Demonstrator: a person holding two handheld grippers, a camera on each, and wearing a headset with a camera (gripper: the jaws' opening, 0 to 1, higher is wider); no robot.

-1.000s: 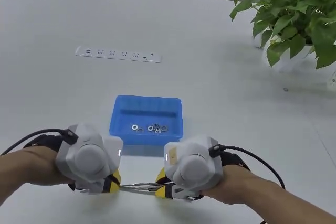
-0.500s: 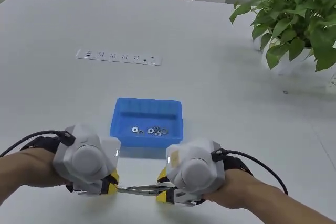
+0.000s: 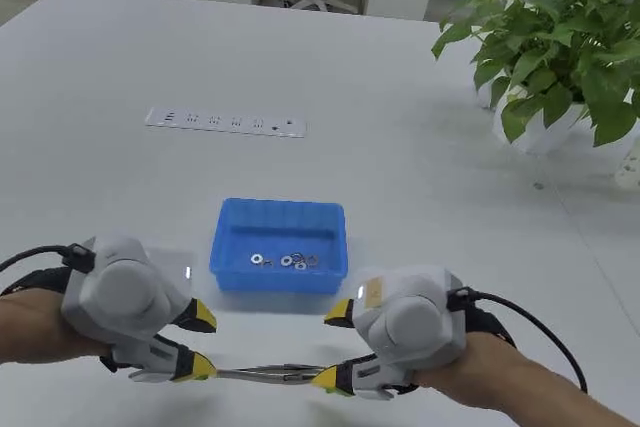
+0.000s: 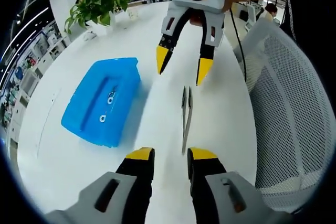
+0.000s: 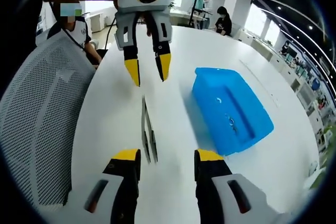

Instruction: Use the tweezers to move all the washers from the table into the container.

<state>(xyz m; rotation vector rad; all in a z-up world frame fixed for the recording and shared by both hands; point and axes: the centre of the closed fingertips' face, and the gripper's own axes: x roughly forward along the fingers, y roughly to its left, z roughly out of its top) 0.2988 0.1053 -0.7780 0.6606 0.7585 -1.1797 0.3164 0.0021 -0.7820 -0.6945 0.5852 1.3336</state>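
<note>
The blue container (image 3: 278,245) sits on the white table and holds several small metal washers (image 3: 285,261). Metal tweezers (image 3: 265,375) lie flat on the table in front of it, near the front edge. My left gripper (image 3: 203,341) stands open at their left end, and my right gripper (image 3: 333,345) stands open at their right end. Neither holds anything. In the left gripper view the tweezers (image 4: 186,114) lie just beyond my open left gripper (image 4: 171,155), with the container (image 4: 102,103) to the left. In the right gripper view the tweezers (image 5: 147,129) lie ahead of my open right gripper (image 5: 167,156).
A white power strip (image 3: 225,123) lies behind the container. A potted plant (image 3: 550,57) stands at the far right. A mesh chair (image 4: 294,103) is beside the table's near edge. Bare tabletop surrounds the container.
Both grippers have drawn apart from each other and their jaws stand wider. The tweezers now lie free on the table between them. The camera has shifted slightly.
</note>
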